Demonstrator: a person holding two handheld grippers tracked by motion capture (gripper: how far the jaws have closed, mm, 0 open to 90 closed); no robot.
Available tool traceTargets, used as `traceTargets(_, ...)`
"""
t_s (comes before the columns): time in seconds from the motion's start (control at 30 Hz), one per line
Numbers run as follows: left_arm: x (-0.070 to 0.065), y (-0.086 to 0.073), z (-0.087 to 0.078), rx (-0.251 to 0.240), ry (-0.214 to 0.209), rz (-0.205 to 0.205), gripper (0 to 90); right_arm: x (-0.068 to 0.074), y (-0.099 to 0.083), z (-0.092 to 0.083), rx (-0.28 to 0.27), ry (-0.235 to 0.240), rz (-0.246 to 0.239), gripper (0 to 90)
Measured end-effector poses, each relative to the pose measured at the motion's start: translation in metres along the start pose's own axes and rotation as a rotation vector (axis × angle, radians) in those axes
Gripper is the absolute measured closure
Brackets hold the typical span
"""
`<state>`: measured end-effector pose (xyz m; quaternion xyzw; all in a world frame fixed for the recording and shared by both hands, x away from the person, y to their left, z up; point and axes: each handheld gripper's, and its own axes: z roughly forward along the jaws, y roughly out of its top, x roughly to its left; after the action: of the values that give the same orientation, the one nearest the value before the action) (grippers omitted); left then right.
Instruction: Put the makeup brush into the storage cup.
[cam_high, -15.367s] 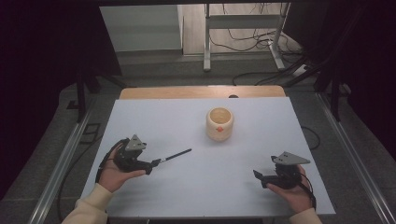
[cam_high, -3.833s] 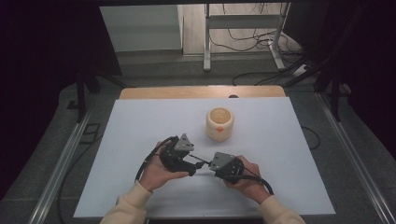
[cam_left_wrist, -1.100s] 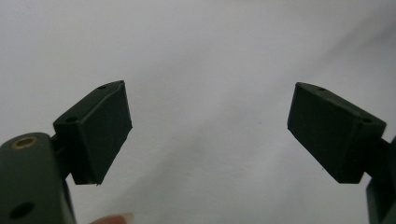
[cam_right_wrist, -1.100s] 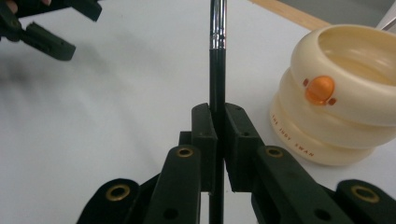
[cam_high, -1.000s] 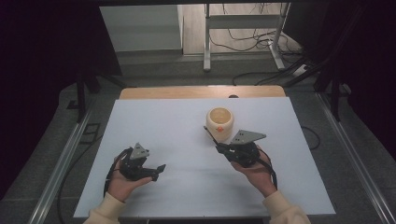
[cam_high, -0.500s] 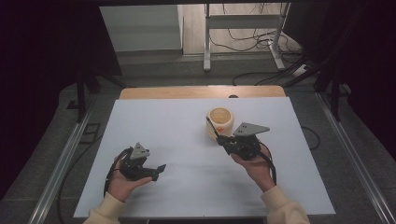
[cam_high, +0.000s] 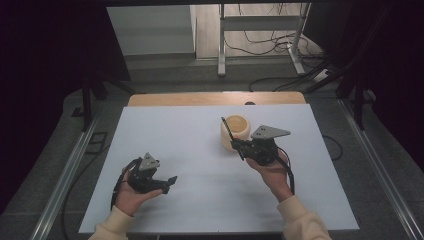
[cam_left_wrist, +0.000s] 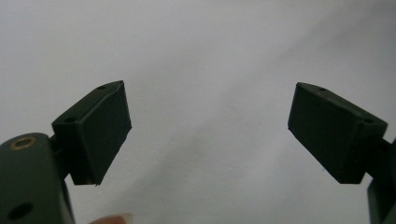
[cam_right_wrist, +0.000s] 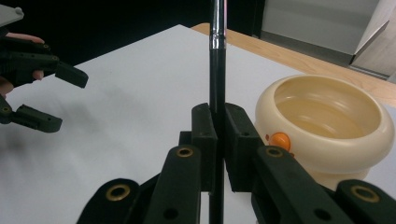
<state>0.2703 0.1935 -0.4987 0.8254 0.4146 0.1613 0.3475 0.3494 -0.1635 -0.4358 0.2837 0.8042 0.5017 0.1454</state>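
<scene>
Pen: upright, clamped between the right claw jaws, just beside the cream pot
Left claw: wide apart, holding nothing, well apart over the white table

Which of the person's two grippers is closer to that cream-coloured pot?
The right gripper, shut on a black pen, sits right beside the cream pot. The left gripper hangs open, far off toward the table's near-left.

Your right tool has matt black plastic pads clamping a glossy black pen with a shiny metal band. The cream bowl looks like smooth, glossy plastic. The bench is matt white, wood-edged.
</scene>
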Motion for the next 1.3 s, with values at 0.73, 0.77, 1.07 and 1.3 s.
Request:
traceTargets(0.73,0.001,0.0,-0.001,0.001,-0.002,0.001,13.3,-0.007,0.011,0.007,-0.036,-0.007,0.024,83.1)
traceTargets(0.77,0.001,0.0,-0.001,0.0,-0.003,-0.001,13.3,-0.008,0.011,0.008,-0.038,-0.009,0.026,83.2)
traceTargets(1.07,0.0,0.0,0.001,0.003,-0.004,0.002,13.3,-0.013,0.013,0.008,-0.054,-0.022,0.042,83.1)
traceTargets(1.3,0.001,0.0,0.0,0.001,-0.002,-0.004,13.2,-0.018,0.014,0.009,-0.062,-0.037,0.058,83.1)
